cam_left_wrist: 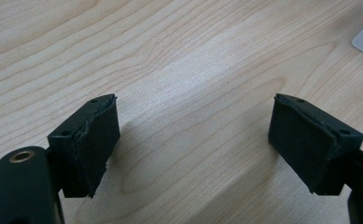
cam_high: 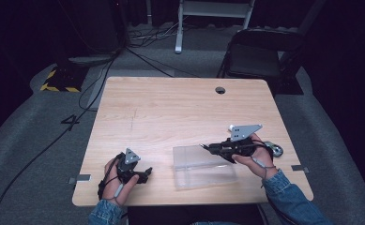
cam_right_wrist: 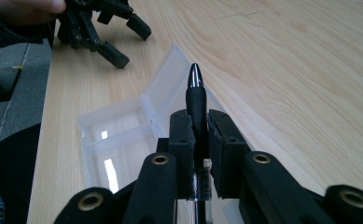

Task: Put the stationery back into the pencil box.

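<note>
Two hand-held grippers: the right hand-held gripper [cam_right_wrist: 198, 140] pinches a pen [cam_right_wrist: 196, 100] over the clear case [cam_right_wrist: 118, 135]; the left hand-held gripper [cam_left_wrist: 193, 144] gapes.

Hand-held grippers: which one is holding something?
The right hand-held gripper: its jaws are shut on a black pen above the open clear plastic case. The left hand-held gripper is open, with bare wooden table between its jaws.

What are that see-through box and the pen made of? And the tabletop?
The box looks like clear, slightly frosted plastic: you see the wood through it, and it catches glints of light. The pen, clamped in the right gripper, seems to have a matte black, perhaps rubbery grip and a shiny metal-looking tip. The table shows pale wood grain, possibly a laminate.
</note>
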Demonstrator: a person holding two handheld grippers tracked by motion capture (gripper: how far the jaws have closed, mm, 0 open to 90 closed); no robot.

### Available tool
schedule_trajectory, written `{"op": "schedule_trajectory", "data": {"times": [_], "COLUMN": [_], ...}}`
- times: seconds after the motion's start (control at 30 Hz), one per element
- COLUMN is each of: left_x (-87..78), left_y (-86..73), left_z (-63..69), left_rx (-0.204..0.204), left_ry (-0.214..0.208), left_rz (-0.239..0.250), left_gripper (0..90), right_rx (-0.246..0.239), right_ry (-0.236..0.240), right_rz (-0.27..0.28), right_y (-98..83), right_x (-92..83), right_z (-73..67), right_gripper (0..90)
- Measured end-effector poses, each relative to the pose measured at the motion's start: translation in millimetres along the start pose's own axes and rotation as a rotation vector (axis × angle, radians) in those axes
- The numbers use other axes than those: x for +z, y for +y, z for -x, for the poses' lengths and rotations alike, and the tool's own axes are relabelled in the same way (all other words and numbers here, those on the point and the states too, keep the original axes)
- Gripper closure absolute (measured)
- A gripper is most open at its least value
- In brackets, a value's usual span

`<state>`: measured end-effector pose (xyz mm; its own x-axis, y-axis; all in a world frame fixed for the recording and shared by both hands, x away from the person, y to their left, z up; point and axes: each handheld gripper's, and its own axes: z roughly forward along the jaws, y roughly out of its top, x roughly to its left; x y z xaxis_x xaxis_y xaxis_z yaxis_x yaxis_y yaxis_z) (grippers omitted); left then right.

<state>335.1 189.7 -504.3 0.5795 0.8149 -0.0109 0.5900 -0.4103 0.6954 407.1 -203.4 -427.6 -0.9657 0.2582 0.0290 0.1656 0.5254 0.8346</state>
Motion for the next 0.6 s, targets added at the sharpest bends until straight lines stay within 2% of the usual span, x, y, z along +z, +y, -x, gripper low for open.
{"op": "schedule_trajectory", "data": {"times": [0.2, 0.6], "left_x": [0.0, 0.0], "left_y": [0.1, 0.1], "left_z": [0.0, 0.0], "left_rx": [0.003, 0.003], "left_ry": [-0.001, -0.001], "left_rz": [0.000, 0.000], "left_gripper": [16.9, 16.9], "right_rx": [-0.019, -0.024], "right_ry": [0.021, 0.061], "right_rz": [-0.025, -0.091], "right_y": [-4.0, -14.4], "right_x": [7.9, 24.4], "right_z": [-2.9, -5.6], "right_gripper": [80.5, 80.5]}}
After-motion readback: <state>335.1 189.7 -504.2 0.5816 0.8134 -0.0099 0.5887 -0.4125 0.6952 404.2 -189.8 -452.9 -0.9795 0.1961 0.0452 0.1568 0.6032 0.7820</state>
